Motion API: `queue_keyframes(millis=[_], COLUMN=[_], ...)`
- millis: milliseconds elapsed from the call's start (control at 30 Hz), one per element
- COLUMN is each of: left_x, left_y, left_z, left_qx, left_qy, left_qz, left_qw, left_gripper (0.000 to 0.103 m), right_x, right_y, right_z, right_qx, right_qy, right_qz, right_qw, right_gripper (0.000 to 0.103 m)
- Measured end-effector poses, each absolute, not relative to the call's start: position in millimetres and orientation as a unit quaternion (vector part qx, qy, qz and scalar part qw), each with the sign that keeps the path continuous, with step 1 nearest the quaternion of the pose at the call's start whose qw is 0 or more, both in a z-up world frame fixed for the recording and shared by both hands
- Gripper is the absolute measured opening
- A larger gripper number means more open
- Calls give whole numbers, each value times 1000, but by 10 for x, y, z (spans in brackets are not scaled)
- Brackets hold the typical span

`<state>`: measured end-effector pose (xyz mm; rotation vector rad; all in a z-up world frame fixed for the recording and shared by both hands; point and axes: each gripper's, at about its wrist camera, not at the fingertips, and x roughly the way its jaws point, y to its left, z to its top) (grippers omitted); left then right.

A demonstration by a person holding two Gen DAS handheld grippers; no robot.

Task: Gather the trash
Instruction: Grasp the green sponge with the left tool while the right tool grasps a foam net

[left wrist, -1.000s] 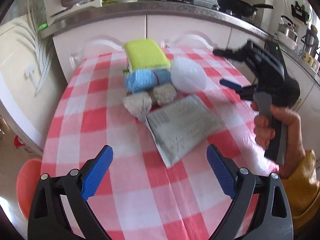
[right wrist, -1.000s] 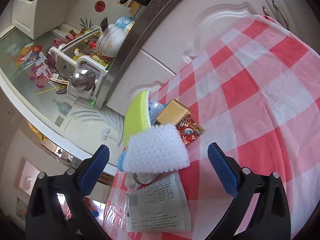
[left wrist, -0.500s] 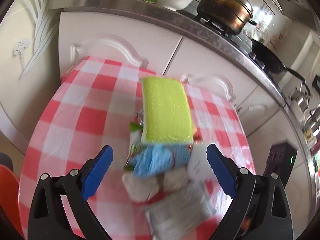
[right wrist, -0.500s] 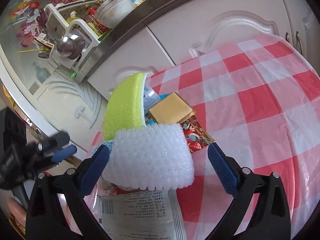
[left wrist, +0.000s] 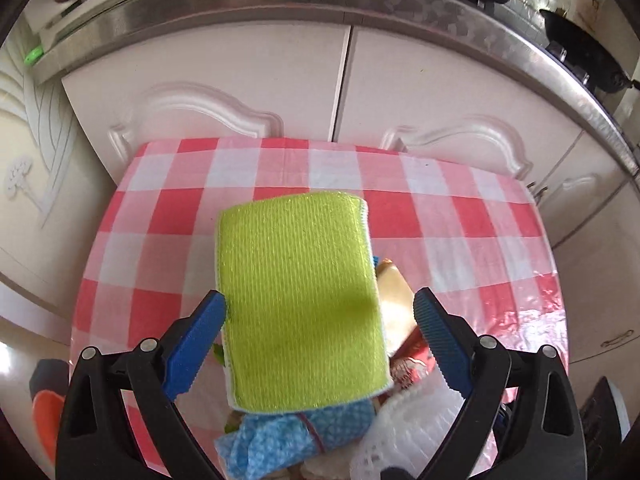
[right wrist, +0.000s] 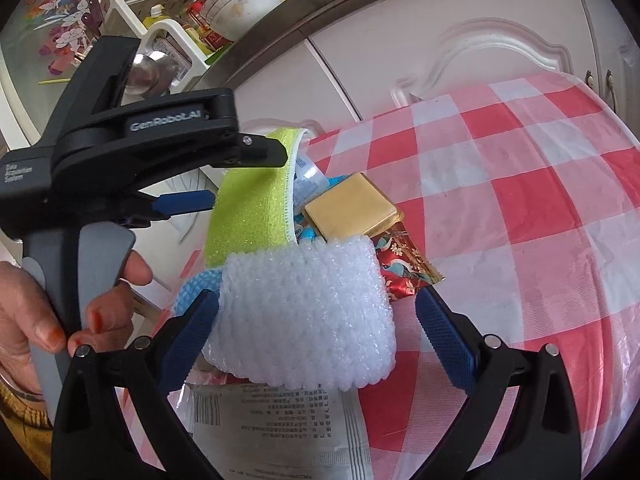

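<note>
Left hand-held gripper (left wrist: 318, 322): spread wide around green sponge (left wrist: 298, 300), blue finger (left wrist: 198, 336) just beside it. Right hand-held gripper (right wrist: 318, 334): spread wide around white foam (right wrist: 306, 314). Trash heaped together on checked counter (right wrist: 540, 208): gold packet (right wrist: 352, 210), red wrapper (right wrist: 404, 270), printed bag (right wrist: 280, 428).

Trash heaped together on the checked tablecloth.
Lime-green sponge (left wrist: 300, 304) tops the pile; white foam netting (right wrist: 306, 312) at its 5 o'clock, gold packet (right wrist: 352, 210) at 3, blue cloth (left wrist: 288, 436) at 6.
</note>
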<state>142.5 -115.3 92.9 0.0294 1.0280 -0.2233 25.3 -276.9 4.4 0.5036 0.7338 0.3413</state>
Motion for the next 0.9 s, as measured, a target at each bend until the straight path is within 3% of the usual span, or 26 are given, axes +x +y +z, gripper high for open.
queue_keyframes(millis=[333,367,400,533,633,667,700,900], left_x=[1539,1528,1517,1494,1449,1436,1415,1229], left_y=[-1046,-1023,-1019,-953,-914,-901,-882,-691], left_z=[632,614,605,598,633,644,663,814], left_qx=[17,13,10,-6,-11,-13,-15,-23], left_qy=[509,508,507,505,499,497,495,476], left_qz=[-84,-83,-82,-77,-77,-78,-78,-80], left_qw=[856,857,858,860,863,864,865,876], left_gripper=[94,92,82,80,79,79,79,79], right_x=[263,264,261,270,264,271,278,254], right_y=[-2757,-2759,-2770,-2807,-2811,-2810,-2810,-2849], right_z=[5,2,3,-22,-17,-27,-39,-38], right_qx=[248,249,251,262,262,265,267,280], right_qy=[359,359,357,358,354,356,359,351], right_qz=[168,167,165,164,167,173,176,182], right_qw=[884,884,884,881,882,879,877,875], right_gripper=[99,99,99,99,92,82,79,74])
